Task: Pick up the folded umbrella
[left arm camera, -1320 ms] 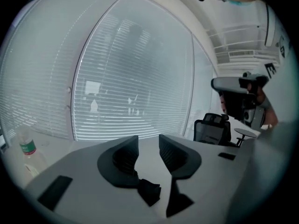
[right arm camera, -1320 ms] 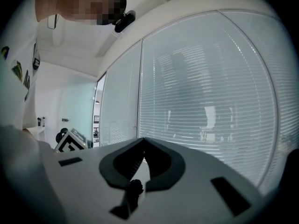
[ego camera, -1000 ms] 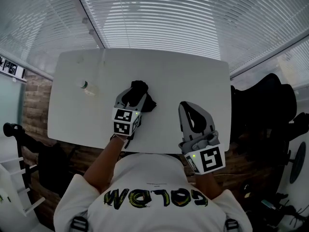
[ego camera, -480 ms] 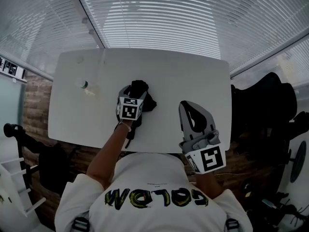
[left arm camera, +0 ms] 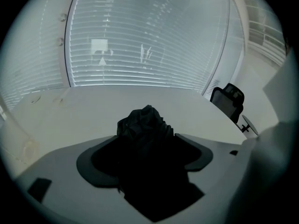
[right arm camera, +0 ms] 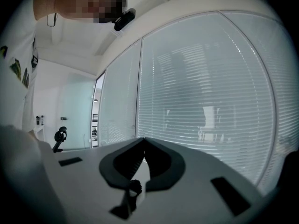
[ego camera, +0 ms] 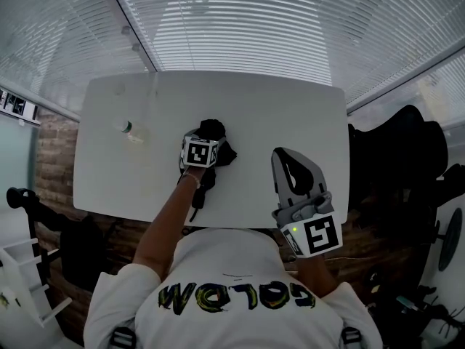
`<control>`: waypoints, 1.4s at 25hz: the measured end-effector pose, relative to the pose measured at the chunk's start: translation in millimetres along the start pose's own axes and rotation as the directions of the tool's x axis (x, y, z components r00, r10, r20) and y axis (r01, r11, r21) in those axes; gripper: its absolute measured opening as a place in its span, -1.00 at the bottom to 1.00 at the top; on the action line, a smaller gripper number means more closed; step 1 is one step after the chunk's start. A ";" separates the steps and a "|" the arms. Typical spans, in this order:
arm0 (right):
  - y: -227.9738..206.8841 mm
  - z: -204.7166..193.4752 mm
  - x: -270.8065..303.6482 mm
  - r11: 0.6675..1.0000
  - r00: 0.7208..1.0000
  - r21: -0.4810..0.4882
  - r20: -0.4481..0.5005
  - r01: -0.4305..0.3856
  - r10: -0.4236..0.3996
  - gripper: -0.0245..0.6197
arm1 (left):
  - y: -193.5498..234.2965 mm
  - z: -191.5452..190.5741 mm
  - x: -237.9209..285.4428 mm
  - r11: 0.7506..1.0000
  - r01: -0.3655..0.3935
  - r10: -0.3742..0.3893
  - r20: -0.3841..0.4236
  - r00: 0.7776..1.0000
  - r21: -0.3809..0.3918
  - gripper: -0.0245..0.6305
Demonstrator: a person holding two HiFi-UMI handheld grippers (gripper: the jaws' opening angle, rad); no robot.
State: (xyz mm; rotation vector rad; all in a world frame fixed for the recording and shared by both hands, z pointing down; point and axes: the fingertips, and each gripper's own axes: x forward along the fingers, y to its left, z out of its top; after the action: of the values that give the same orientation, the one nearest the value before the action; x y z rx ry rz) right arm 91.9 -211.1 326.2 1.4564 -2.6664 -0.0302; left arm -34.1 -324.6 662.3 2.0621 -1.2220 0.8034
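- The white rectangular table (ego camera: 109, 173) stands in front of slatted window blinds (ego camera: 240, 20) – every place below is given from it.
- The black folded umbrella (ego camera: 213, 129) lies as a crumpled dark bundle on the table, about midway along its length and nearer the person's edge than the window edge.
- The left gripper (ego camera: 205, 142) is angled down over the table at that spot, its marker cube above the bundle. In the left gripper view the umbrella (left arm camera: 145, 124) sits between the two jaws of the left gripper (left arm camera: 148, 136).
- Those jaws stand apart and have just been opening; the fabric fills much of the gap, and it is too dark to tell whether the pads touch it.
- The right gripper (ego camera: 282, 155) hangs at the table's near right corner. In its own view its (right arm camera: 143, 139) jaws are closed tip to tip with nothing between them.
- A small clear bottle with a green cap (ego camera: 131, 131) lies on the table's left part, well apart from the umbrella.
- A black office chair (ego camera: 407, 147) stands off the table's right end.
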 end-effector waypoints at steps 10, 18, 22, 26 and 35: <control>5.7 2.8 3.4 1.000 1.000 -0.012 -0.006 -0.021 0.021 -0.89 | 4.2 -13.8 14.3 0.990 0.064 -0.076 -0.088 0.993 -0.127 0.45; 1.8 -3.0 5.1 1.000 1.000 -0.007 -0.015 -0.012 0.012 -0.89 | -10.8 -12.3 17.3 0.989 0.123 -0.130 -0.094 0.987 -0.076 0.13; 0.8 -4.8 5.8 1.000 1.000 -0.005 -0.018 -0.010 0.010 -0.89 | -11.6 -9.9 14.9 0.989 0.130 -0.136 -0.082 0.987 -0.068 -0.01; -0.5 -5.3 6.5 1.000 1.000 -0.006 -0.018 -0.010 0.009 -0.89 | -12.8 -6.6 10.6 0.988 0.140 -0.144 -0.063 0.988 -0.064 -0.09; -7.6 -8.0 2.9 1.000 1.000 -0.001 -0.016 0.002 -0.002 -0.89 | -17.3 9.7 -13.9 0.986 0.162 -0.161 0.021 0.987 -0.047 -0.13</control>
State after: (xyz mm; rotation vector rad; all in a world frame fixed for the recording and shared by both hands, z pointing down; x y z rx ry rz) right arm 97.5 -217.4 334.0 1.4525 -2.6524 -0.0197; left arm -22.1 -317.6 642.4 2.1016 -1.0561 0.6757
